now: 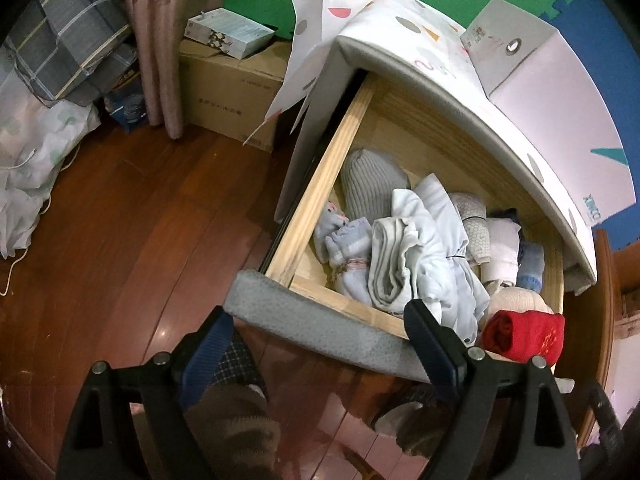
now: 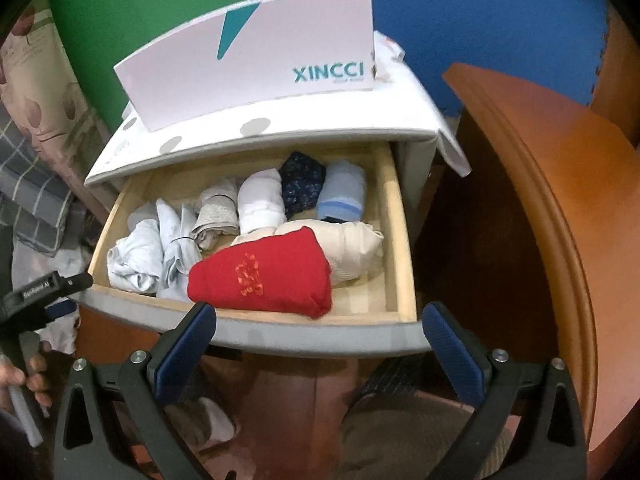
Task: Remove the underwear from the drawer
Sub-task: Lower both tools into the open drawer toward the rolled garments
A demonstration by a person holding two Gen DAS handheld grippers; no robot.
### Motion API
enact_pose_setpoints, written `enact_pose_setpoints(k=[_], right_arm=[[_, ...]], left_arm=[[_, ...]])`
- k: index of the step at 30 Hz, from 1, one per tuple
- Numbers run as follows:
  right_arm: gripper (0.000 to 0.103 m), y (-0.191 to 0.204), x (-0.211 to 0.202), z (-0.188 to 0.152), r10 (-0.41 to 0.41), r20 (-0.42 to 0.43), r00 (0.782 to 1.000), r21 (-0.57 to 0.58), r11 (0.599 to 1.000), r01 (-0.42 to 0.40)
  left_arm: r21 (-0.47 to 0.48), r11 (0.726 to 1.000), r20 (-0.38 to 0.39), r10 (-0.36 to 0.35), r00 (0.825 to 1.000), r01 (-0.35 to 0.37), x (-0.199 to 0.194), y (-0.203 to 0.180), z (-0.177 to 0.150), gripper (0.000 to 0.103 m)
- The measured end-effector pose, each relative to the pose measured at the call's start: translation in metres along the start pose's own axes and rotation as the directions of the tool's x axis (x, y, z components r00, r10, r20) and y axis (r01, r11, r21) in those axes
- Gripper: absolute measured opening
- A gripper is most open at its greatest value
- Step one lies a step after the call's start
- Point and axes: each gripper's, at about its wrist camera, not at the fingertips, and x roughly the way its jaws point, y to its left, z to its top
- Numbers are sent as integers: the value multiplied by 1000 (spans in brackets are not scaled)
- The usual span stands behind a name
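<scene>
drawer (image 2: 256, 330) stands pulled out – that part looks done. rolled underwear (image 2: 262, 276) lies inside, untouched. left gripper (image 1: 320, 336) and right gripper (image 2: 316, 332) hover at its front, both spread wide, empty – picking remains.

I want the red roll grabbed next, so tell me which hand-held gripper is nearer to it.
Right, as far as I can judge. The right hand-held gripper hangs open over the drawer front, straight before the red roll. The left hand-held gripper sits off toward the drawer's left corner.

Left tongs (image 1: 320, 344) wide apart; right tongs (image 2: 320, 344) likewise, both empty
</scene>
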Motion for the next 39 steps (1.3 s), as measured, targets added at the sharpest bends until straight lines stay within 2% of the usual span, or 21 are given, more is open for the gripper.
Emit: enact_pose_setpoints(k=[4,6,10,16,22,26,30,36,39], right_arm=[[102,1,2,1,9,-43,999,5,1000,-8],[102,0,2,1,13,-62,998,5,1000,-12],[102,-2,7,3,20,-104,994,2,1000,-20],[102,-7,12,7,29,-135,990,24,999,-26],[102,-1,15,11,28,-179,983,-5,1000,-29],[102,3,25,19,50,-240,969,-2,999,-52],[102,4,38,28,85,-305,948,64,996,-69],[103,15,56,36,125,-363,924,101,990,-94],[103,25,67,37,108,-394,913,92,993,-78]], left_arm=[[37,999,-4,30,1000,-29,-6,1,-12,92],[112,989,38,88,995,-92,-11,-8,-19,92],[170,973,80,145,986,-157,-15,-19,-24,92],[150,983,9,106,994,-107,-10,-12,-15,92],[222,958,40,176,984,-180,-11,-26,-16,92],[222,954,20,201,979,-200,-5,-28,-13,91],[251,941,20,229,973,-226,-3,-34,-11,90],[267,947,36,173,984,-176,-19,-41,-2,90],[274,946,47,167,985,-174,-27,-45,3,90]])
